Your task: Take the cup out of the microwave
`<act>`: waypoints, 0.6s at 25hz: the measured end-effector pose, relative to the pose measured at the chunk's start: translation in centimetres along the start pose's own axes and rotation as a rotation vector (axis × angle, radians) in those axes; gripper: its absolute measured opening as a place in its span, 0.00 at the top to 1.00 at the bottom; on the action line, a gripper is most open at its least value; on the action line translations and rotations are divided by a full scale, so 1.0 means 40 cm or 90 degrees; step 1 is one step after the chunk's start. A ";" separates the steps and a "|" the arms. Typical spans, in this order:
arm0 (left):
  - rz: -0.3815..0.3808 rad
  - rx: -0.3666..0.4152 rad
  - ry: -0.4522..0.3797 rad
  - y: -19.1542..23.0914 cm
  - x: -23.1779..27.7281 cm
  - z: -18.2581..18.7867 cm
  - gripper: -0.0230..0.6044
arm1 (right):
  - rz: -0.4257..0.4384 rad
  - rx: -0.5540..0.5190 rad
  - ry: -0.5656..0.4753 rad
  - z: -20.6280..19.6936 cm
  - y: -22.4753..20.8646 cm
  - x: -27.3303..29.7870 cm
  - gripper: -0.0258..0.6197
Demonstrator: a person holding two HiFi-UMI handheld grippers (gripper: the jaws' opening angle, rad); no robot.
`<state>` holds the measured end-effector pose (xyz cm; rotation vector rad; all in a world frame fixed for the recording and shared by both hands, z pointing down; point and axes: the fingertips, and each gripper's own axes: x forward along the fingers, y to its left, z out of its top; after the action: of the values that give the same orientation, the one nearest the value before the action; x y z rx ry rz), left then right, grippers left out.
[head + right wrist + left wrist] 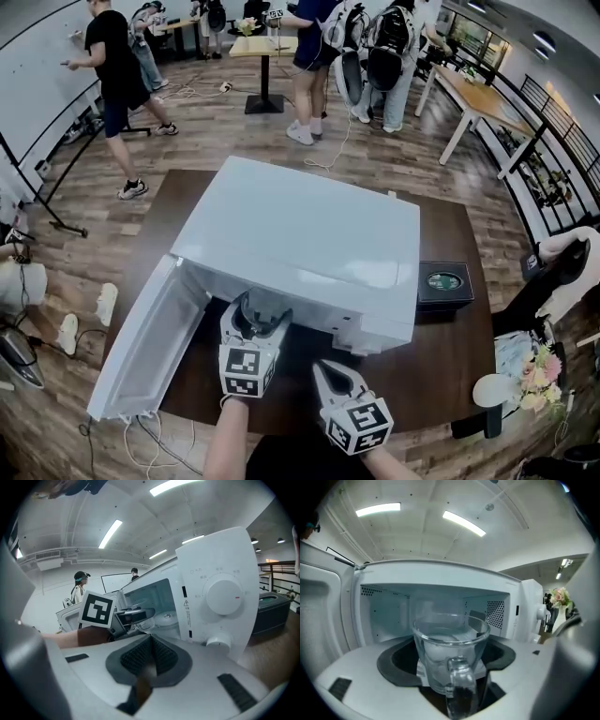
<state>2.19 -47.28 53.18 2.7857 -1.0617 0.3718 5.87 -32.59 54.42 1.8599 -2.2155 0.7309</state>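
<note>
The white microwave [309,239] sits on the dark bench [450,366] with its door [150,342] swung wide open to the left. The left claw [255,317] is right at the mouth of the oven. Its two jaws are closed on the cup [451,653], with one dark pad on each side, low down on the glass. The cup is upright, and the white inside of the oven is behind it, so I think it is at the doorway. I cannot tell if its bottom rests on anything. Its handle [459,686] points back toward the person. The right claw [330,373] hangs in front of the microwave, lower down and to the right. Its jaws are pressed together with nothing in them. The cup is clear glass, so it is hard and smooth, and it will break if it drops or bumps the edge of the oven. Glass is slippery and the sides are round, so the pads need a firm squeeze, but not a crushing one. It looks thick, so it is likely a bit heavy. I cannot tell if there is any drink in it, so it is best kept level. Holding it by the round body seems right, because the handle is thin and could twist in the jaws. I think most of the job is done, and what is left is a slow, straight pull away from the oven.
</note>
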 end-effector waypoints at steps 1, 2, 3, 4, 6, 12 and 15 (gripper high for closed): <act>0.002 -0.001 -0.001 0.000 -0.016 -0.001 0.36 | -0.003 0.001 -0.003 -0.001 0.004 -0.006 0.97; 0.003 -0.002 -0.002 0.000 -0.032 -0.002 0.36 | -0.006 0.001 -0.006 -0.003 0.007 -0.012 0.97; 0.005 -0.003 -0.004 -0.002 -0.048 -0.003 0.36 | -0.008 0.001 -0.008 -0.005 0.011 -0.019 0.97; 0.007 -0.004 -0.005 -0.005 -0.065 -0.004 0.36 | -0.010 0.001 -0.011 -0.008 0.014 -0.027 0.97; 0.015 -0.008 -0.003 -0.013 -0.100 -0.010 0.36 | -0.016 0.002 -0.015 -0.015 0.020 -0.043 0.97; 0.007 -0.011 0.006 -0.057 -0.194 -0.044 0.36 | -0.035 0.002 -0.031 -0.030 0.034 -0.087 0.97; 0.000 -0.021 0.005 -0.080 -0.231 -0.050 0.36 | -0.042 -0.001 -0.040 -0.032 0.040 -0.108 0.97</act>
<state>-2.68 -38.61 52.41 2.7533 -1.0565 0.3620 5.04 -28.02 53.28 1.9703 -2.1791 0.6679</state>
